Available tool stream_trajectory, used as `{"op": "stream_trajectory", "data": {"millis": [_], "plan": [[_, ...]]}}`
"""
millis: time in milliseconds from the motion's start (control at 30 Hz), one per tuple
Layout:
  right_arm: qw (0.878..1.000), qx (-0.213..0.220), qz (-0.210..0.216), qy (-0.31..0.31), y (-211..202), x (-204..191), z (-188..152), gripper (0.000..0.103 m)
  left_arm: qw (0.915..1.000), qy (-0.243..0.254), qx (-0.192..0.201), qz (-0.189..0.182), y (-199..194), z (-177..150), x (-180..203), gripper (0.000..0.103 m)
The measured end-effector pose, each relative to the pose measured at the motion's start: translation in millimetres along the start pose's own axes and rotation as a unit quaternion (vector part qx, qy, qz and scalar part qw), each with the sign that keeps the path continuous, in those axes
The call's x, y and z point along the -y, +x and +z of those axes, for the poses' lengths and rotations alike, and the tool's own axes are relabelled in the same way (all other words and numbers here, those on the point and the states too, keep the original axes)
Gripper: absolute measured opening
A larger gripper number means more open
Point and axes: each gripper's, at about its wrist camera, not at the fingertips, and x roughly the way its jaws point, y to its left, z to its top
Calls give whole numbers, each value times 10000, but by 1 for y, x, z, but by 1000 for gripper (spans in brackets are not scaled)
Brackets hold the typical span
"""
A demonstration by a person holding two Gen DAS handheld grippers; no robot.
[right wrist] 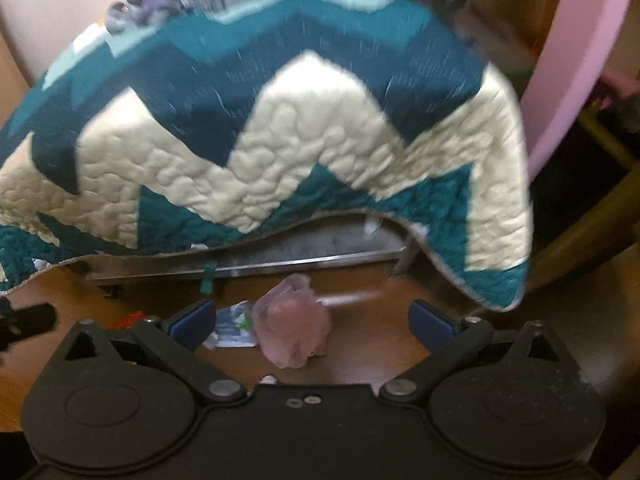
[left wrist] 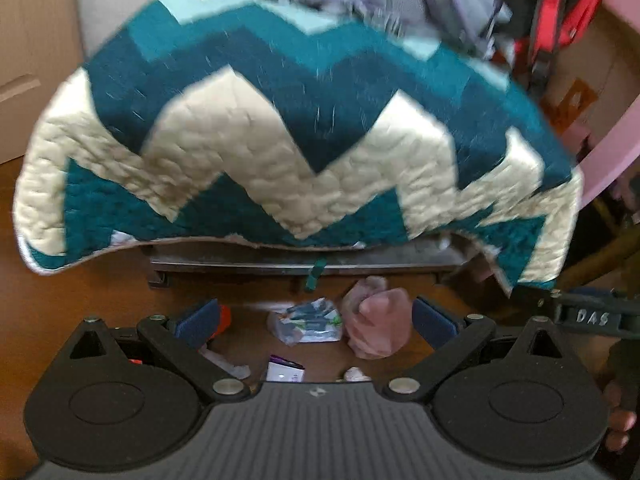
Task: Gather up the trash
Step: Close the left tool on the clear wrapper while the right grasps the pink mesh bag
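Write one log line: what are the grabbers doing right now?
left hand-held gripper: open, empty | right hand-held gripper: open, empty | pink crumpled bag: on floor beside plastic wrapper | nothing collected yet

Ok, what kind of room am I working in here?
Likely a bedroom: a chevron quilt hangs over a low bed frame, bags are piled on top, and crumpled wrappers lie on the wooden floor below.

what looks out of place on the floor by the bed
Loose litter lies on the brown floor below the hanging chevron quilt: a crumpled pink bag, a clear printed wrapper, a small purple-and-white packet and something orange behind a finger. Both the left tongs and right tongs are open and hold nothing.
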Motion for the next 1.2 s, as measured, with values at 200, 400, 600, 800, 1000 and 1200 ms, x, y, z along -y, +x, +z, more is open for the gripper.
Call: {"op": "stream_trajectory", "data": {"millis": [200, 400, 600, 800, 1000, 1200], "plan": [[9991, -360, 121, 178, 68, 7, 3, 99, 9995, 29, -196, 264, 74, -1, 2, 103], [9960, -848, 108, 272, 137, 12, -6, 95, 9979, 206, -508, 354, 144, -11, 3, 103], [9914, -1239, 96, 416, 188, 17, -17, 95, 9952, 499, -839, 2, 211, -24, 2, 102], [9880, -1473, 101, 462, 225, 20, -21, 94, 9847, 1237, -1167, -376, 257, -41, 1, 102], [9863, -1566, 139, 494, 250, 14, -24, 92, 9728, 1867, -1295, -461, 292, -45, 2, 96], [9840, -1689, 159, 552, 276, 9, -29, 85, 9601, 2245, -1549, -617, 319, -53, 5, 74]]}}
